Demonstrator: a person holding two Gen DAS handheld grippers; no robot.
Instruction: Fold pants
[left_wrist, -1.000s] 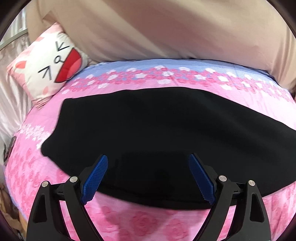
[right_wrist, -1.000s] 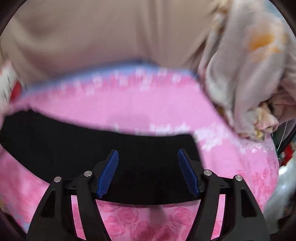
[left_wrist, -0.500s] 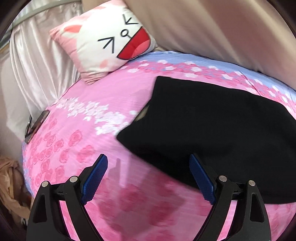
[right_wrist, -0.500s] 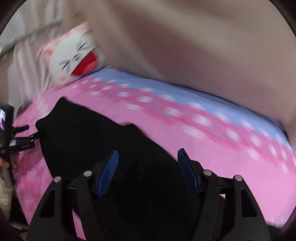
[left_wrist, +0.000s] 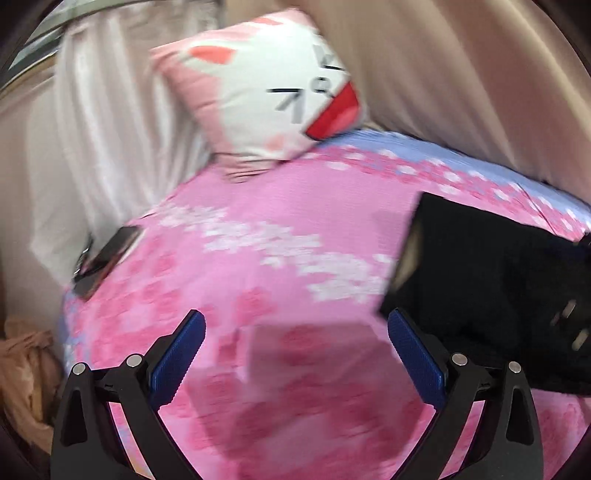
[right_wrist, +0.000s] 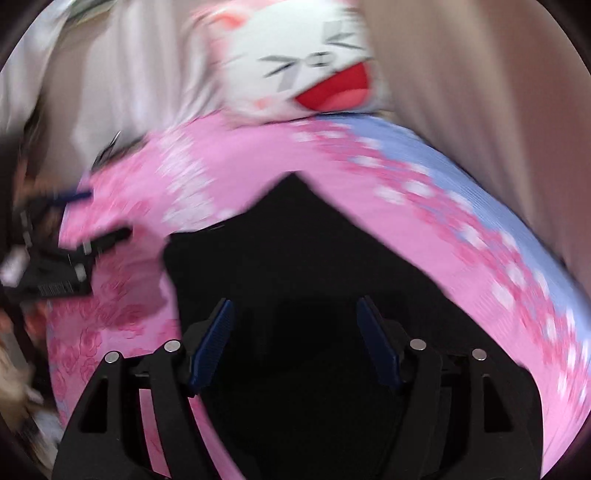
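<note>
now black pants (right_wrist: 314, 266) flat — fingers (right_wrist: 214, 343) apart

Bright, even light; both fisheye views smeared by motion blur, edges bowed and vignetted.

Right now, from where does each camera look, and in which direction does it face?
Left wrist: sits on the left gripper, above the pink bedsheet, facing the cat pillow; both open fingers show, black pants to its right.
Right wrist: sits on the right gripper, over the pants, facing the same pillow; its open fingers show, the left gripper at far left.
Shared: pillow, sheet, pants.
</note>
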